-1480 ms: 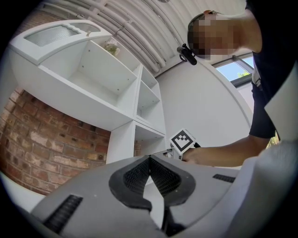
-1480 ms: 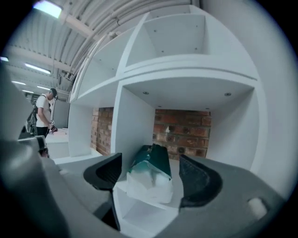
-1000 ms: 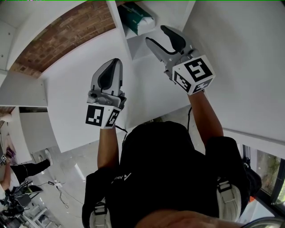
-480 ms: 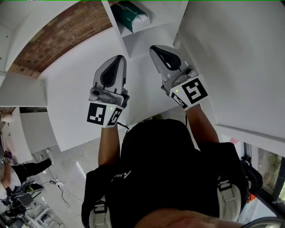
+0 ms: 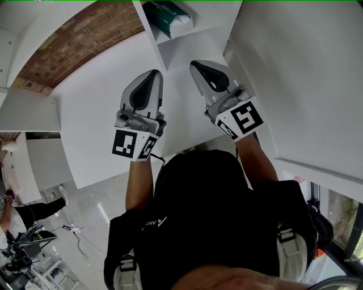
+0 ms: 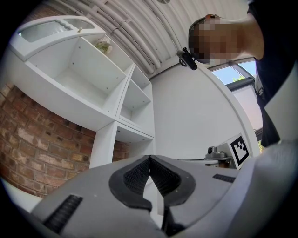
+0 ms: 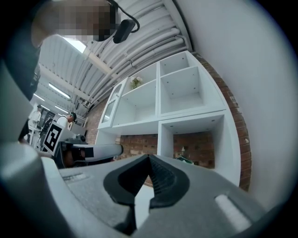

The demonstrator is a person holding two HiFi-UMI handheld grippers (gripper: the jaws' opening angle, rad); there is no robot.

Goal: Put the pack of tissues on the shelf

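The pack of tissues, green and white, lies in a compartment of the white shelf at the top of the head view. In the right gripper view the pack of tissues shows as a small green shape in the lower right compartment. My right gripper is held below that compartment, away from the pack, shut and empty; its jaws meet at the tip. Level with it and to its left, my left gripper is also shut with nothing in it.
A brick wall lies behind the shelf at the left. A large white panel runs along the right. A small plant stands in an upper compartment. A person and cables are on the floor at the lower left.
My right gripper has drawn back from the shelf compartment and its jaws have closed. The pack stays on the shelf. The left gripper has hardly moved.
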